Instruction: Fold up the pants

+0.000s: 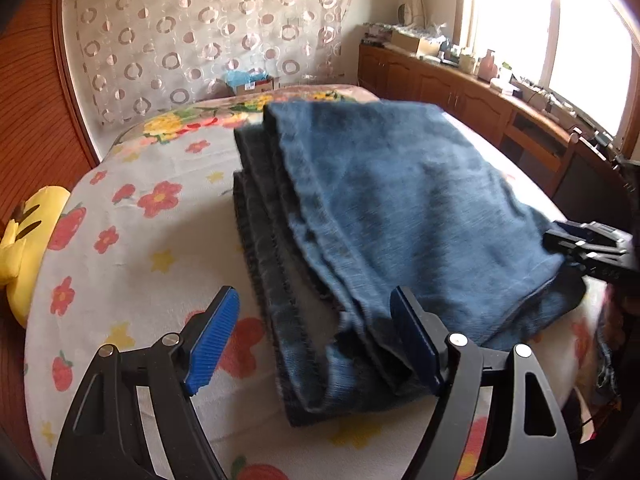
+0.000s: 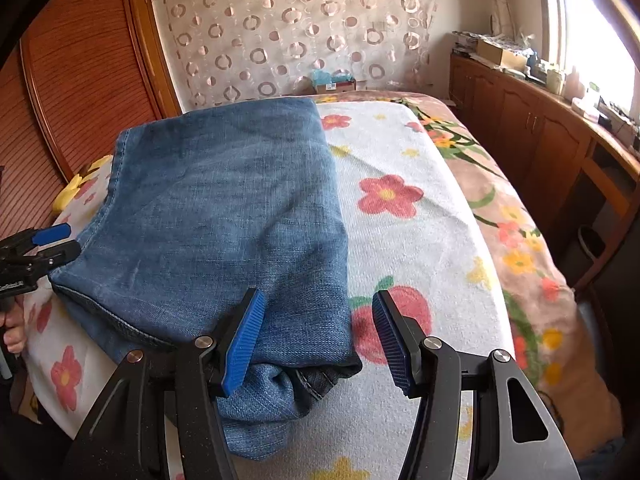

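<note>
Folded denim pants (image 1: pixel 400 200) (soft, layered).

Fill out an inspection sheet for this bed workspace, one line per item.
Surface: bed with floral sheet, partly bare.
Job's things: blue jeans, folded into a stack, layered edges showing on one side.
Clutter: yellow plush toy at the bed edge.
Grippers: left tool open over the jeans' near corner; right tool open, straddling the jeans' edge.
Cables: nothing seen.
Surroundings: circle-pattern curtain, wooden cabinets with a cluttered top, bright window.
</note>
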Available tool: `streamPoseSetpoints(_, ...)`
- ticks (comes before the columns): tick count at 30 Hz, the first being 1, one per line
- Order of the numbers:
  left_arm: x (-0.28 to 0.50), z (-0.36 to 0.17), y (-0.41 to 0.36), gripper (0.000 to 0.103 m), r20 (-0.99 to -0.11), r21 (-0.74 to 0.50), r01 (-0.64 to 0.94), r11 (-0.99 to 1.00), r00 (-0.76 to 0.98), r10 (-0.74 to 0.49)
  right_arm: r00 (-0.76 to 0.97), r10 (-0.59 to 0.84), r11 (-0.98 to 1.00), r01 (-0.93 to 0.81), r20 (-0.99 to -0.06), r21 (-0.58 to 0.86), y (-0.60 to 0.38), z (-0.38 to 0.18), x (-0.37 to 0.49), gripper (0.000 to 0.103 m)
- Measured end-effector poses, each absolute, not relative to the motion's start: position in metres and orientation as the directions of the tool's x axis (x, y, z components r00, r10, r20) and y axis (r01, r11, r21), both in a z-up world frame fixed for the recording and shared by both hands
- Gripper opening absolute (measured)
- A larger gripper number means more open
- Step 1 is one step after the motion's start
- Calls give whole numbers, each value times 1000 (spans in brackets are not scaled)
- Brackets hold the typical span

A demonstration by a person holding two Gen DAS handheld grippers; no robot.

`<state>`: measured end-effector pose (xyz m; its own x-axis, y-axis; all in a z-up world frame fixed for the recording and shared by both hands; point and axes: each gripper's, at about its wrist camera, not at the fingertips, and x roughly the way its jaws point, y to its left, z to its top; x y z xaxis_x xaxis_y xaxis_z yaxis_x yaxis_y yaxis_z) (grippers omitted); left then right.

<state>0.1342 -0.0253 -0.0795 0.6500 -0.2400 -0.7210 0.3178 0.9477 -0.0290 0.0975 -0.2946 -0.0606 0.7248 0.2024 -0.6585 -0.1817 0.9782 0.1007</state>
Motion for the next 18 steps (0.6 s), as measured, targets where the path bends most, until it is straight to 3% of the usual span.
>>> streamPoseSetpoints(8,116,-54,-71,79,-677,-20,416,909,663,-318,731,219,975,-186,-646,120,-292,-66,93,58)
streamPoseSetpoints(18,126,-69,-107,79,-721,12,466,885,617,-316,725,266,964,-216,-636,157,-286,-68,89,40)
